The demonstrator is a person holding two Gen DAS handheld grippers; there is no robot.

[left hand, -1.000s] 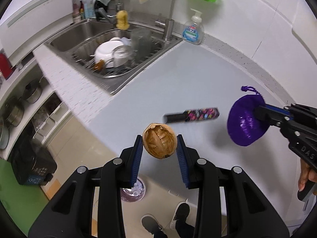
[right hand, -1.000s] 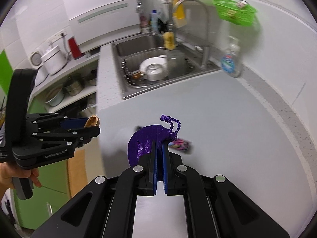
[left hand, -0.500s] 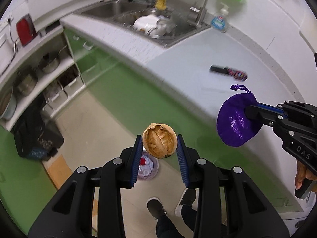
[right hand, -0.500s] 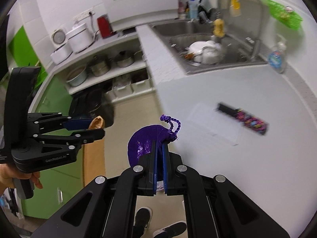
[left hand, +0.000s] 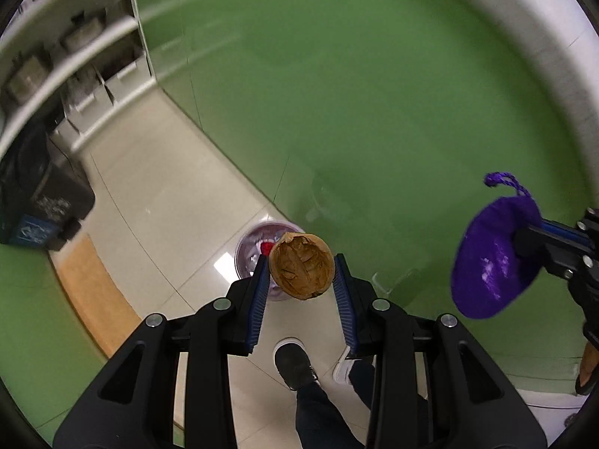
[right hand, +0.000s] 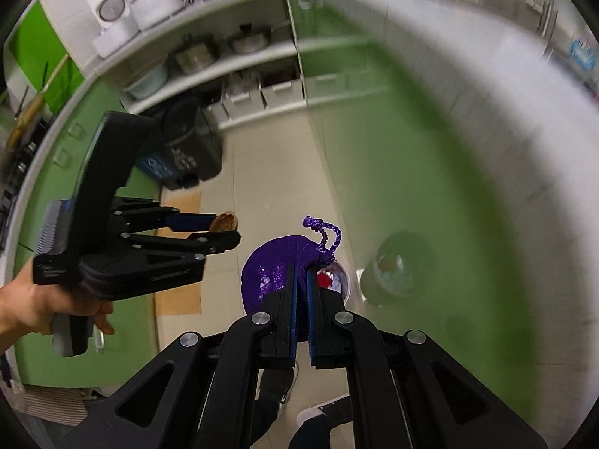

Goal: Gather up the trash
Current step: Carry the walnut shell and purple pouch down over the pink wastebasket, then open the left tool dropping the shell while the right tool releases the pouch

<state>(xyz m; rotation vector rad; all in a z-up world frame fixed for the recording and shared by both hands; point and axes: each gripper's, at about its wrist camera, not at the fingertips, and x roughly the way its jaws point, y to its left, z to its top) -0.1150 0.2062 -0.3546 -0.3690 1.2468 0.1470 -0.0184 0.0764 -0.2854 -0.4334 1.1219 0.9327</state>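
Kitchen floor, green cabinets | bin [left hand: 262, 258] low centre, directly beneath nut shell [left hand: 301, 270] pinched in left jaws | right jaws pinching purple pouch [right hand: 279, 273]

A small bin [left hand: 258, 258] and mat [left hand: 93, 292] sit on the tiled floor [left hand: 168, 202].

Green cabinets [left hand: 355, 93], beige tiled floor [left hand: 179, 202]
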